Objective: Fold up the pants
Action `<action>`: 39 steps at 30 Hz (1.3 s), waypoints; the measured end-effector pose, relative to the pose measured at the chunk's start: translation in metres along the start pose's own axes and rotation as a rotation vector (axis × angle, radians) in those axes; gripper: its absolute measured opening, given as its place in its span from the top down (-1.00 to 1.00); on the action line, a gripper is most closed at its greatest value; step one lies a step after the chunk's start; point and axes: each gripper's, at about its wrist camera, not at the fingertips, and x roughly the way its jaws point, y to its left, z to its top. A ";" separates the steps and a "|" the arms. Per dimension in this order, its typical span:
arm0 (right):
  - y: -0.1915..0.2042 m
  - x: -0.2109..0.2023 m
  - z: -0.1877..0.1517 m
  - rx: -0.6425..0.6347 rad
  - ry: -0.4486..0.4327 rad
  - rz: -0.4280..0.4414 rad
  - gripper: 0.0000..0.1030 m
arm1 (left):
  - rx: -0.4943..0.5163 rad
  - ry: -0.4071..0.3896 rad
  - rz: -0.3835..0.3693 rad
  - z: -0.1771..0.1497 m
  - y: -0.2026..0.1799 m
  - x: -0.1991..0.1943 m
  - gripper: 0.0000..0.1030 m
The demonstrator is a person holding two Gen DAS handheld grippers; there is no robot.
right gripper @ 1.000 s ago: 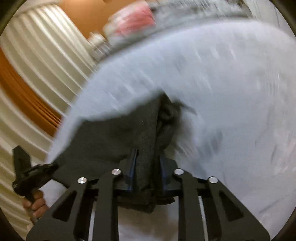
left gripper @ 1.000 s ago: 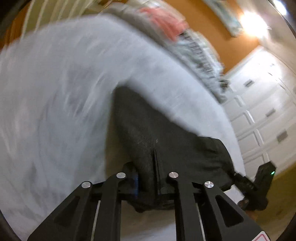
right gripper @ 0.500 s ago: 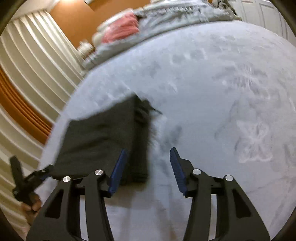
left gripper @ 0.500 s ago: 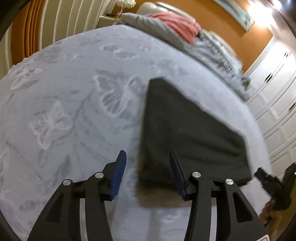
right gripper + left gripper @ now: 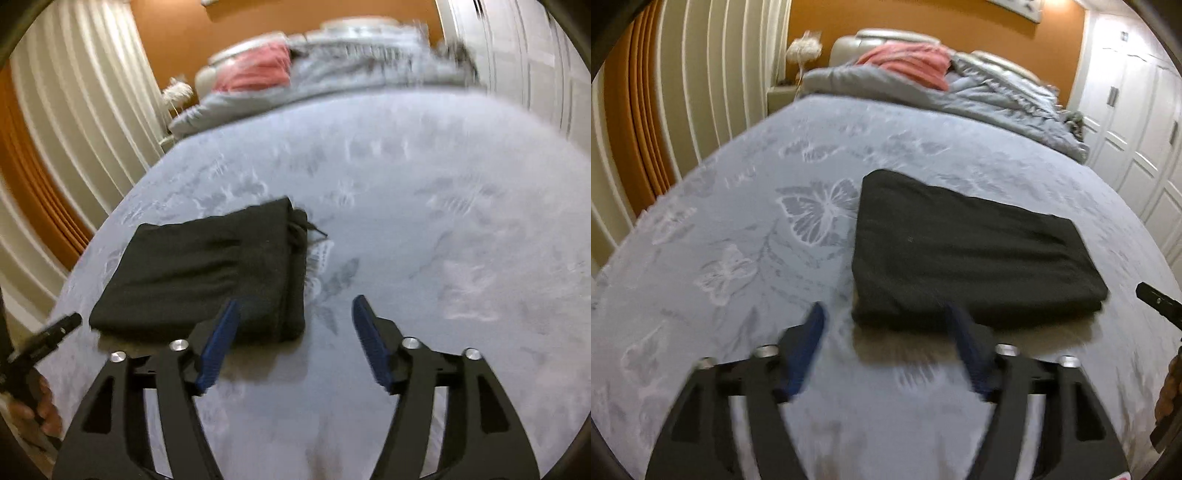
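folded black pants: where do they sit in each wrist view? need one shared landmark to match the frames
Left wrist: folded black pants lie centre-right on the bedspread, just beyond the right-hand fingertip of the left gripper.
Right wrist: pants lie left of centre, past the left-hand fingertip of the right gripper.
Shared landmark: pink blanket at the bed's head.

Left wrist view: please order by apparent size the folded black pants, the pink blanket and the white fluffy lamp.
1. folded black pants, though nearest the camera
2. pink blanket
3. white fluffy lamp
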 end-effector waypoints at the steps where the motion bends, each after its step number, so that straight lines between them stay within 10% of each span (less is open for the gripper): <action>1: 0.004 -0.010 -0.009 -0.018 -0.023 -0.020 -0.79 | 0.008 -0.026 0.014 -0.011 -0.004 -0.010 -0.55; 9: 0.037 0.002 -0.085 -0.115 -0.037 -0.136 -0.82 | 0.049 -0.072 0.053 -0.066 -0.019 -0.019 -0.56; 39: 0.056 0.005 -0.102 -0.173 -0.044 -0.212 -0.89 | 0.061 -0.077 0.114 -0.080 -0.021 -0.009 -0.56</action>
